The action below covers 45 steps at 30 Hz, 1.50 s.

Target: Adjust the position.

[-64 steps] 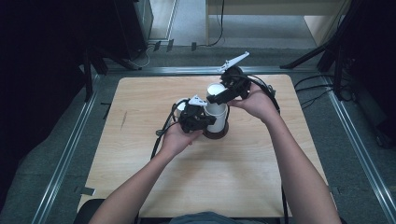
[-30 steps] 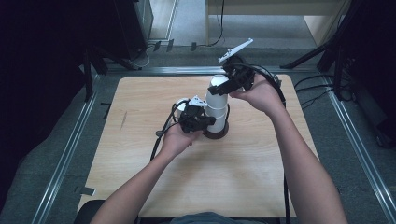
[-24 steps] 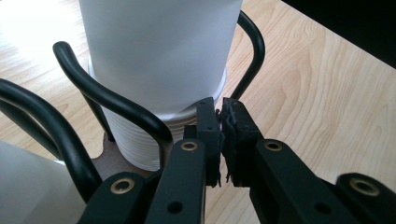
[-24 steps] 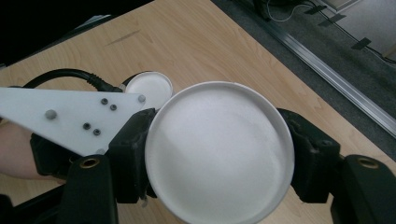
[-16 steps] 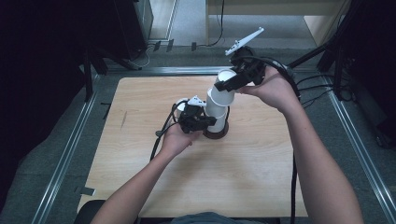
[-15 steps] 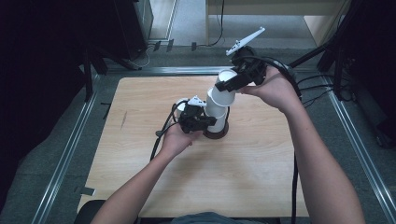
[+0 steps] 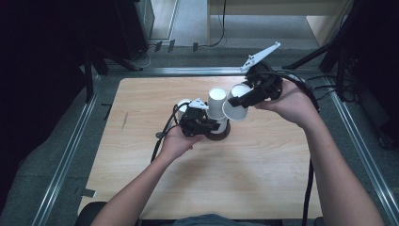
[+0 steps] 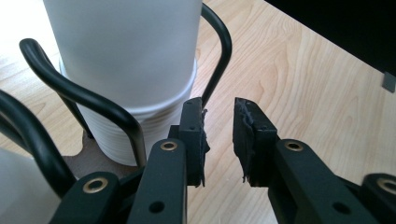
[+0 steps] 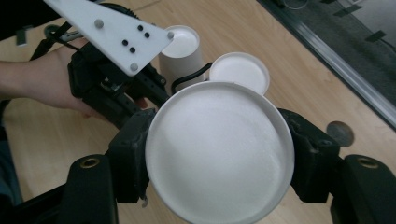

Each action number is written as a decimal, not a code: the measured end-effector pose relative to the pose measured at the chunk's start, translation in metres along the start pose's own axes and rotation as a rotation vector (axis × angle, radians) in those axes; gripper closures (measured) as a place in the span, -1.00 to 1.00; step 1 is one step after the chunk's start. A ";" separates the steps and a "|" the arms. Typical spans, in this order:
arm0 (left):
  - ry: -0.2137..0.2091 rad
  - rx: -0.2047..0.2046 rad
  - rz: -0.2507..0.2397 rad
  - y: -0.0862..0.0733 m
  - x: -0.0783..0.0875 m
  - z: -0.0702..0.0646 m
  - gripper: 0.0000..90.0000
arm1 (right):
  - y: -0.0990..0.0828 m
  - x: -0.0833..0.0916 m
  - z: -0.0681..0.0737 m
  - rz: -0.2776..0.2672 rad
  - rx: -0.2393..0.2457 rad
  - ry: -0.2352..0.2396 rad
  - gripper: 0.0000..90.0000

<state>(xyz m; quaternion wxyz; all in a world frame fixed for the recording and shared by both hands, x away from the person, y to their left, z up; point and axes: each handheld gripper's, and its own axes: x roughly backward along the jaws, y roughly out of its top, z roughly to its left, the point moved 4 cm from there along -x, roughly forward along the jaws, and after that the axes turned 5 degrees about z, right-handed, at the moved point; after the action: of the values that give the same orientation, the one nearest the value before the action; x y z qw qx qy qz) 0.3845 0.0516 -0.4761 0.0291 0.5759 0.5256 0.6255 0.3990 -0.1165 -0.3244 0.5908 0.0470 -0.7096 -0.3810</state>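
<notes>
Item: paper-cup unstacking at a wooden table [image 7: 263, 179]. Nearest the person, the left gripper [image 7: 214, 126] rests low beside the cup holder [image 7: 221, 134], a dark round base with black wire loops [image 8: 70, 88]. Its jaws have just been opening and now stand apart with nothing between them, just beside the ribbed foot of the white cup stack [image 8: 130, 70]; released, not gripping. The stack [image 7: 217, 103] stands upright in the holder, and a second white cup [image 7: 183, 103] shows just behind the left gripper. Farther off and higher, the right gripper [image 7: 237, 101] is clenched on a single white cup [image 9: 219, 149], the pads pressing its wall from both sides, base toward the camera. That cup [image 7: 235, 109] hangs in the air tilted on its side, just right of the stack and clear of it. Step in hand, by judgement: one cup lifted off the stack and carried away. Next move likely calls for turning the cup upright and setting it on bare table, well apart from the holder, before the jaws let go.
</notes>
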 end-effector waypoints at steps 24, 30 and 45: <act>-0.096 -0.097 0.050 -0.026 0.016 -0.008 -0.11 | -0.077 -0.039 0.019 -0.001 0.006 0.061 -0.25; -0.093 -0.134 0.048 -0.033 0.019 -0.009 -0.16 | -0.087 -0.049 0.023 0.005 0.015 0.082 -0.25; -0.180 -0.192 0.055 -0.052 0.023 -0.006 -0.21 | -0.111 -0.091 0.040 -0.017 0.020 0.163 -0.25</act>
<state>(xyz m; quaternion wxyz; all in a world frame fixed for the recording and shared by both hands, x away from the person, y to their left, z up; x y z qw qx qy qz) 0.3429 0.0860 -0.4956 0.1138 0.6384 0.4424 0.6195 0.3486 -0.1283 -0.4636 0.6427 0.0900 -0.6626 -0.3738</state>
